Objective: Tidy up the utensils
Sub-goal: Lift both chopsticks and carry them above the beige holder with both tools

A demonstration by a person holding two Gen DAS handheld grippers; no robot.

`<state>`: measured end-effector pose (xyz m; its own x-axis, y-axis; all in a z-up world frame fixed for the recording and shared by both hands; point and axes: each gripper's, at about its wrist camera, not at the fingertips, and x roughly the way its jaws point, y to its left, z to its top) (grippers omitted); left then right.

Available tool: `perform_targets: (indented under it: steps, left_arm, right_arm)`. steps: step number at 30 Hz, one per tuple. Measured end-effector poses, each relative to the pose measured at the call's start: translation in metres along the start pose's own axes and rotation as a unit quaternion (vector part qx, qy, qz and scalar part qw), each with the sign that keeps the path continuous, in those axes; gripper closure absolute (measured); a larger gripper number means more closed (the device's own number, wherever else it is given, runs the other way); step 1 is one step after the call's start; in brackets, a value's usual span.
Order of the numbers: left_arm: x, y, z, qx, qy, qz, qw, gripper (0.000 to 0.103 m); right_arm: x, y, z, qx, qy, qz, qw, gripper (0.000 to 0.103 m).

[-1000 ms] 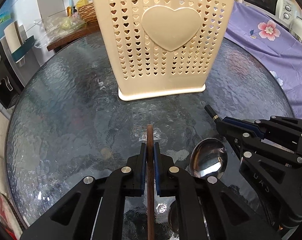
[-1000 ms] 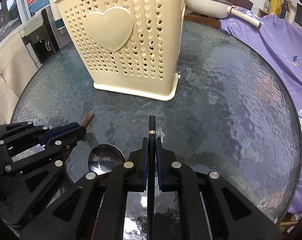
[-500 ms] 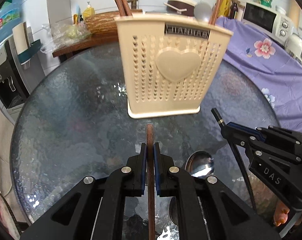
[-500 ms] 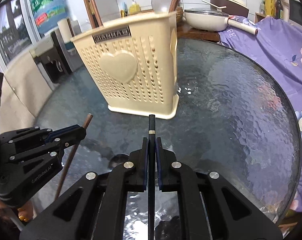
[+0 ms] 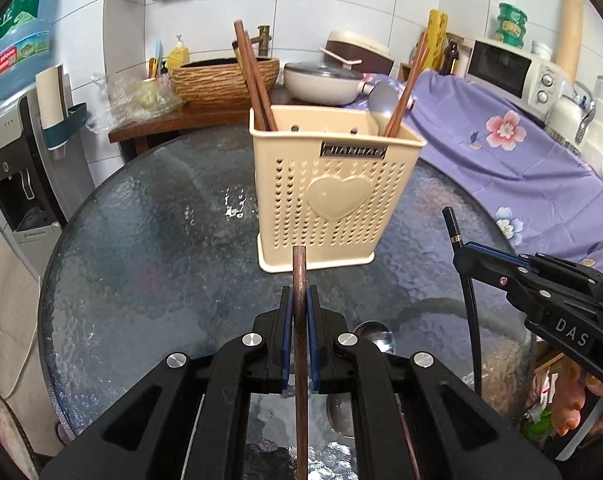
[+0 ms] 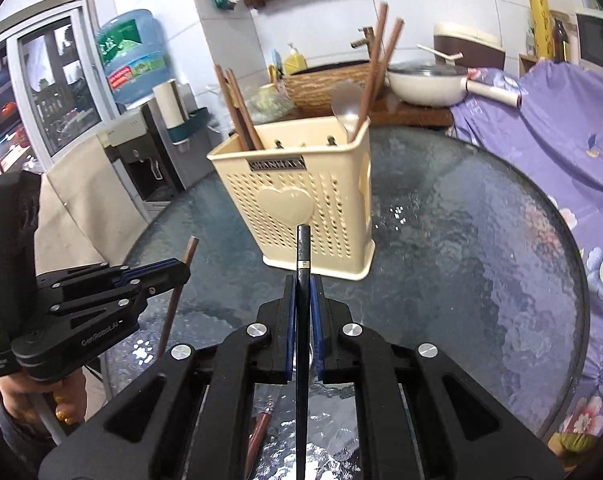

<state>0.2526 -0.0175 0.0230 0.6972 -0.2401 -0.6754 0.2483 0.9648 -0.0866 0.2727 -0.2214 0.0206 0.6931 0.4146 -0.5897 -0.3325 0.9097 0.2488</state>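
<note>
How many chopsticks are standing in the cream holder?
4: a left pair in the holder, a right pair beside the spoon; others may be hidden inside.

In the left wrist view the utensil holder (image 5: pixel 325 196) stood on the tabletop (image 5: pixel 149 240) at frame centre, with chopsticks (image 5: pixel 253 76) in its left corner and a spoon (image 5: pixel 381 102) at its right. Behind it, a pan (image 5: pixel 321 82) sat upper centre, a microwave (image 5: pixel 509 70) upper right. A second spoon (image 5: pixel 375 338) lay on the tabletop, lower centre.
</note>
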Motion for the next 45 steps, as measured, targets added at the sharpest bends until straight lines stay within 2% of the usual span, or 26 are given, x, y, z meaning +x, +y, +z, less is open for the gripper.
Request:
perform_targets:
  steps: [10,21,28,40,45]
  left_arm:
    - [-0.034,0.002,0.008,-0.013,-0.037,-0.023,0.9989,0.096]
    - [-0.071,0.006,0.008,-0.005,-0.072,-0.035,0.9968,0.096]
    - [-0.094,0.003,0.012,0.004,-0.097,-0.033,0.9948,0.096]
    - [-0.108,-0.005,0.031,0.02,-0.12,-0.029,0.9921,0.096]
    - [-0.113,-0.002,0.046,0.011,-0.124,-0.042,0.9913,0.096]
  right_arm:
    - [-0.035,0.009,0.008,-0.008,-0.024,0.031,0.999,0.095]
    - [-0.074,0.021,0.012,-0.03,-0.04,0.052,0.997,0.095]
    - [-0.096,0.03,0.02,-0.051,-0.056,0.052,0.996,0.095]
    - [-0.102,0.048,0.04,-0.081,-0.062,0.045,0.994,0.095]
    - [-0.105,0.052,0.056,-0.089,-0.07,0.039,0.993,0.095]
